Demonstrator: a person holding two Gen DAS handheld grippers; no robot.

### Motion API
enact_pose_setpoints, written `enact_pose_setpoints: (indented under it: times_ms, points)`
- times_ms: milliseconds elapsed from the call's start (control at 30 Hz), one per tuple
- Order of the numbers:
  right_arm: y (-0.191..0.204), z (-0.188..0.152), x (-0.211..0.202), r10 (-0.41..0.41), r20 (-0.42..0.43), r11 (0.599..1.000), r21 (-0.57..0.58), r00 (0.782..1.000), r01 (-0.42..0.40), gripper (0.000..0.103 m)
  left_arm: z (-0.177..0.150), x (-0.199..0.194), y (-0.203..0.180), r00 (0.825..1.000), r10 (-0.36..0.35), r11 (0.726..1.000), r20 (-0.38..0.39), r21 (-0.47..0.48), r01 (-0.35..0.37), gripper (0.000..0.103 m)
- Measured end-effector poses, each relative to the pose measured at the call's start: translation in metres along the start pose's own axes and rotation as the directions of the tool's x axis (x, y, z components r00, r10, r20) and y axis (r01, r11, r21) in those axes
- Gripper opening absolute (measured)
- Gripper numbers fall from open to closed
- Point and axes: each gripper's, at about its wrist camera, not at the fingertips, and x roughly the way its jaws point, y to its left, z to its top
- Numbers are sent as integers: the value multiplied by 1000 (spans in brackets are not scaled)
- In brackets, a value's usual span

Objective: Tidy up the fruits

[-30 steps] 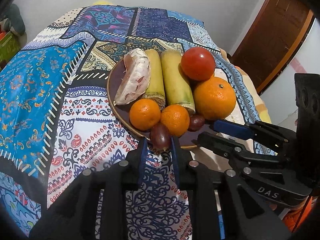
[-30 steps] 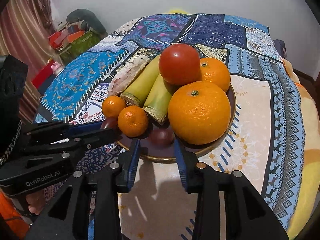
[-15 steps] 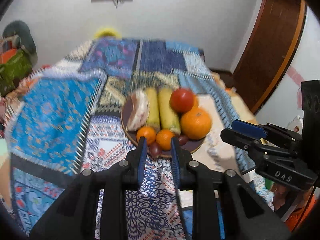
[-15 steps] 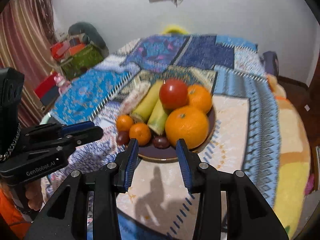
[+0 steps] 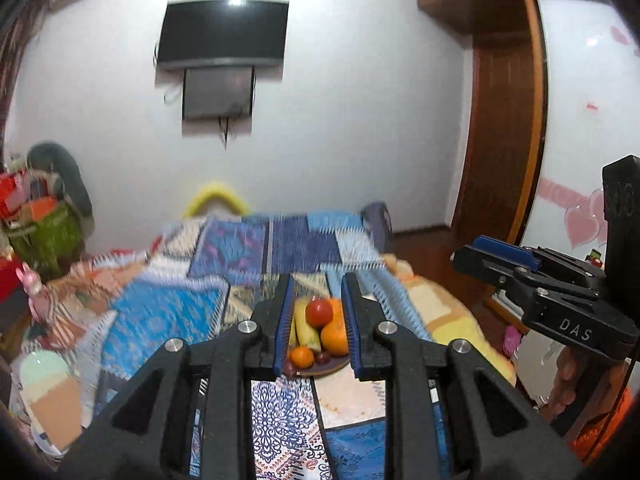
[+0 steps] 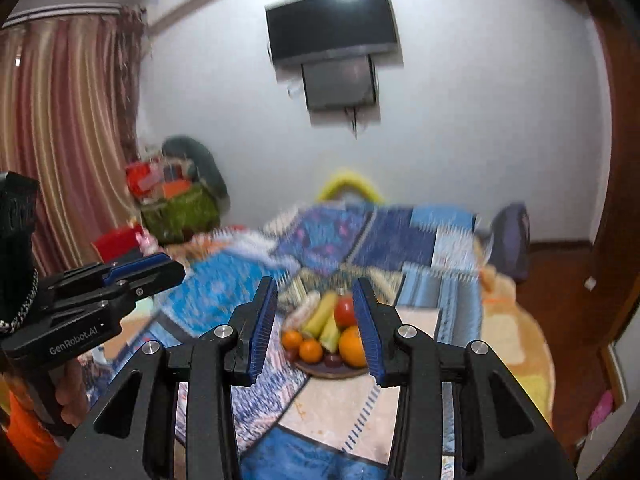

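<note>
A brown plate of fruit sits on the patchwork bedspread, far ahead of both grippers. It holds a red tomato, a large orange, small oranges, yellow-green pieces and dark plums. In the right wrist view the plate carries the tomato and large orange. My left gripper is open and empty. My right gripper is open and empty. Each gripper also shows at the side of the other's view: the right gripper and the left gripper.
The bedspread covers a bed. A TV hangs on the white far wall. Boxes and a green bag are piled at the left by striped curtains. A wooden door stands at the right.
Both grippers have pulled back and up, far from the plate; the fruit now looks small and the room's wall and TV have come into view. Both stay open and empty.
</note>
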Motion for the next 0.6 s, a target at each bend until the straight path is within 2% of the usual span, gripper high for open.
enact_pose_setpoints:
  times_ms: [67, 200, 333, 400, 467, 600]
  points:
    - [8, 5, -17, -8, 52, 1000, -15, 999, 9, 36, 3, -14, -4, 999, 4, 1000, 34, 5, -4, 27]
    - [19, 10, -42, -12, 128, 1000, -26, 992, 15, 41, 7, -42, -9, 994, 29, 1000, 106, 9, -30, 44]
    - [25, 9, -52, -26, 168, 999, -30, 985, 32, 56, 8, -60, -10, 988, 46, 999, 145, 7, -48, 60]
    - [27, 7, -55, -43, 187, 999, -26, 981, 48, 67, 8, -62, -11, 986, 54, 998, 157, 11, -57, 66]
    - [26, 6, -59, -58, 204, 998, -15, 977, 62, 82, 7, -63, -12, 984, 62, 998, 165, 14, -65, 71]
    - [26, 4, -61, -84, 215, 996, -1, 973, 86, 88, 6, -66, -12, 983, 71, 997, 170, 14, -75, 78]
